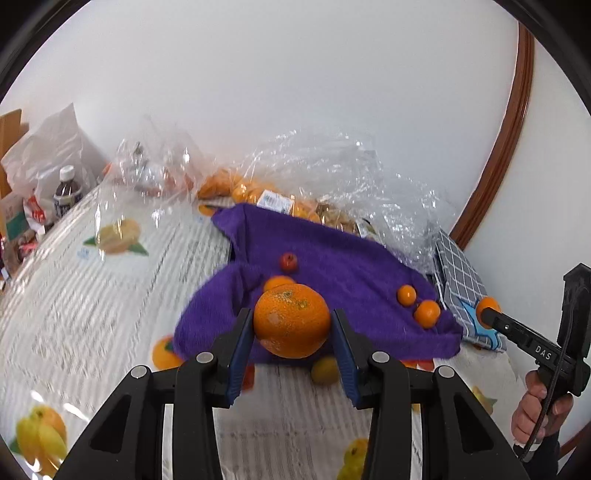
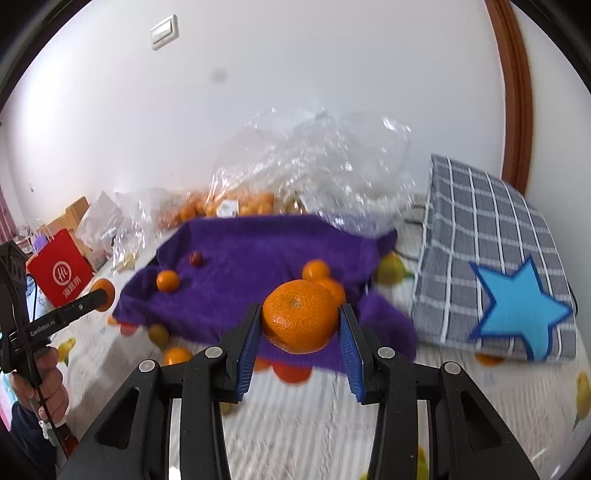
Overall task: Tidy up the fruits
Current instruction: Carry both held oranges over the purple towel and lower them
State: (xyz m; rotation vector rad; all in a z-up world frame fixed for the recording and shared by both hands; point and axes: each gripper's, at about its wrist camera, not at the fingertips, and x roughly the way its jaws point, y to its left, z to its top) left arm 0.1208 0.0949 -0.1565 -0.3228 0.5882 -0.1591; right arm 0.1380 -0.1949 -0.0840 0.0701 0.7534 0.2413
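Both grippers' fingers (image 1: 242,332) are pinching fruit: left gripper (image 1: 291,325) holding a big orange (image 1: 291,321), right gripper (image 2: 300,321) a mandarin (image 2: 300,321), above the purple towel (image 1: 332,258). Best carrying level, keeping squeeze steady.

Setting: home room. Evidence: fruit-print tablecloth (image 1: 110,295); white wall with light switch (image 2: 164,32) at 11 o'clock; wooden door frame (image 2: 513,92) at 2 o'clock; red shopping bag (image 2: 59,267), bottle (image 1: 67,194), cardboard boxes.
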